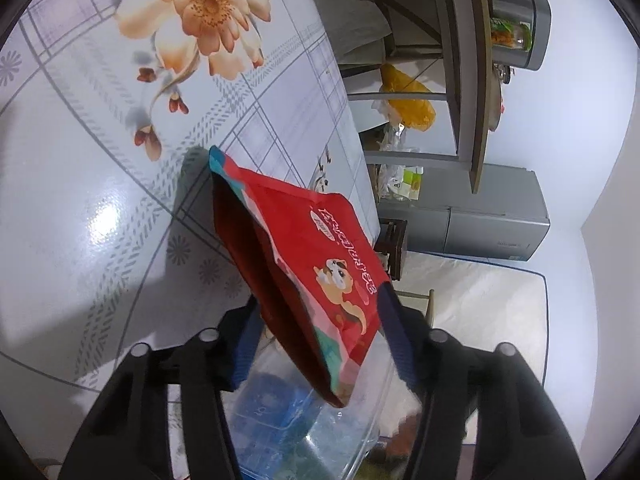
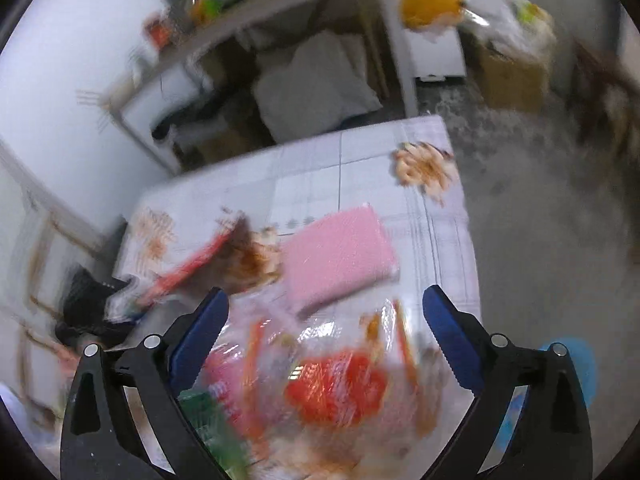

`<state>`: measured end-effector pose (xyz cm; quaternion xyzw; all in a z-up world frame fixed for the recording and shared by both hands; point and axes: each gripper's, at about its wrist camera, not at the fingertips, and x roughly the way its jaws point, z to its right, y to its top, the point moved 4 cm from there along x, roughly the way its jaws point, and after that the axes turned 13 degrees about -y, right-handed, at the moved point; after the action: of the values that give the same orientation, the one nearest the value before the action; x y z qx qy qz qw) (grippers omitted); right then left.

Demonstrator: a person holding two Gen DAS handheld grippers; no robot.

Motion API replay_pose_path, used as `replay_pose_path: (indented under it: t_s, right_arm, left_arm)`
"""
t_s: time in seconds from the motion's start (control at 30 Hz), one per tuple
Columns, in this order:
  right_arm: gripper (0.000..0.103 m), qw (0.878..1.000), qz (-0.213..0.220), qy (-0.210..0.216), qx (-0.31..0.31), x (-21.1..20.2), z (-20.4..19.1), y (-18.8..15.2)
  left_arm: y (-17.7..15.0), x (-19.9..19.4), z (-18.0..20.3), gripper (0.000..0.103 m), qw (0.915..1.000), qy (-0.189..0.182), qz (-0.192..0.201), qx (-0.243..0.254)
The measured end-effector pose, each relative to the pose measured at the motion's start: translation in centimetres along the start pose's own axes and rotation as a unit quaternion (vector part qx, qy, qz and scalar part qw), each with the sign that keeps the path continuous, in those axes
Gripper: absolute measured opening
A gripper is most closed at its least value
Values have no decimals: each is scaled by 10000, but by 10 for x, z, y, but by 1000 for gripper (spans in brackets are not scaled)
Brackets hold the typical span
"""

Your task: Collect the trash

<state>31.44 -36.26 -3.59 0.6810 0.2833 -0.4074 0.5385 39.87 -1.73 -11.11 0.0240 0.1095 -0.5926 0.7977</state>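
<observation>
A red snack bag [image 1: 304, 256] with a cartoon animal on it hangs tilted above the floral tablecloth [image 1: 100, 184]. My left gripper [image 1: 320, 300] is shut on the bag's lower part, a blue pad against each side. Below it sits a clear plastic container [image 1: 280, 420]. The right wrist view is blurred: my right gripper [image 2: 325, 294] stands wide open with nothing between its fingers. It hovers over a clear container [image 2: 320, 392] of red, orange and green wrappers. The red bag [image 2: 192, 268] shows at the left, with a dark shape beside it that may be the left gripper.
A pink pad [image 2: 340, 256] lies on the table [image 2: 432, 216], whose right edge drops to a grey floor. Shelves with a yellow bag [image 1: 408, 100] and a grey cabinet [image 1: 496, 224] stand beyond the table. A blue object [image 2: 580, 360] lies on the floor.
</observation>
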Motion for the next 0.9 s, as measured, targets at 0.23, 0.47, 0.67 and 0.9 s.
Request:
replay_pose_path:
  t_s: [0.23,0.47,0.67,0.9]
  right_arm:
    - [95,9950,-853,-393,-350,94,2,28]
    - [93,9900,-1342,-198,390,129,27,27]
    - [74,9900,-1387,-111,245,116,21,15]
    - [62,9882,-1518,104,174,111,13,8]
  left_arm:
    - [-1,-3,0,24,9999,-6,-23,143]
    - [-2,-4,3,17,9994,13,-67,347]
    - [-4,-3,7,14,9987,48,-68,496]
    - [-7,-3,11,12,9980,93,-48,619]
